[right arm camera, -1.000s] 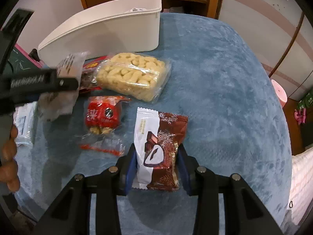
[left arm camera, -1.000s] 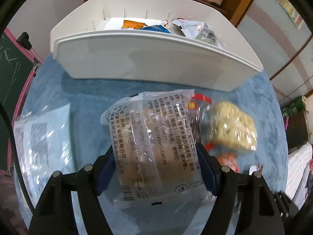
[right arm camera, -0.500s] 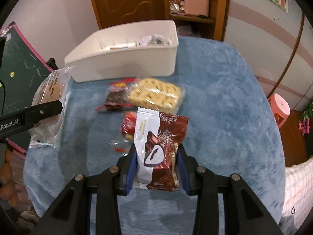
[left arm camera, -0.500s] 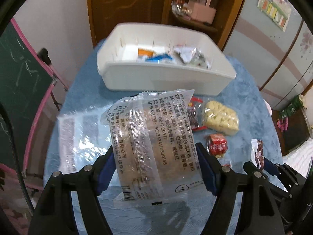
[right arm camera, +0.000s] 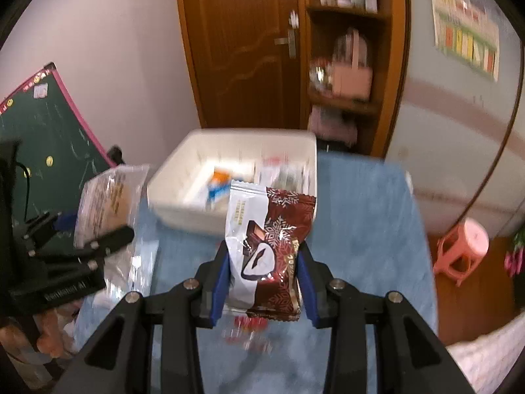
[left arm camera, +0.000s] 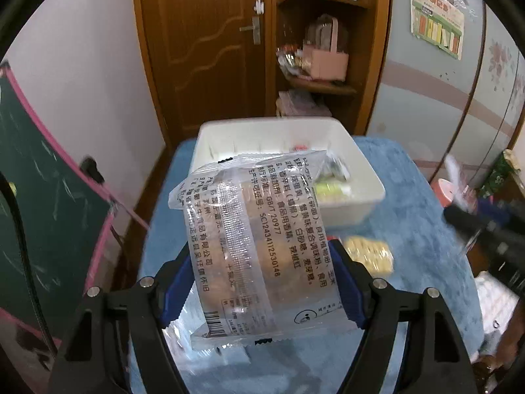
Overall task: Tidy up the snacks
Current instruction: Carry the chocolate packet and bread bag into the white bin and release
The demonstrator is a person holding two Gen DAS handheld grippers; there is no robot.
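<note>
While the left gripper (left arm camera: 262,282) clamps its blue fingers (left arm camera: 178,282) on a clear cake packet (left arm camera: 259,246) printed with black text, the right gripper (right arm camera: 264,282) pinches a brown-and-white chocolate snack pack (right arm camera: 267,256), both packs held up above the blue desk (right arm camera: 361,229). Below on the desk, a yellow puffed-snack bag (left arm camera: 369,252) lies at 3 o'clock of the clear packet. Farther off at 12 o'clock stands the white bin (right arm camera: 183,210), with several small snacks inside it.
</note>
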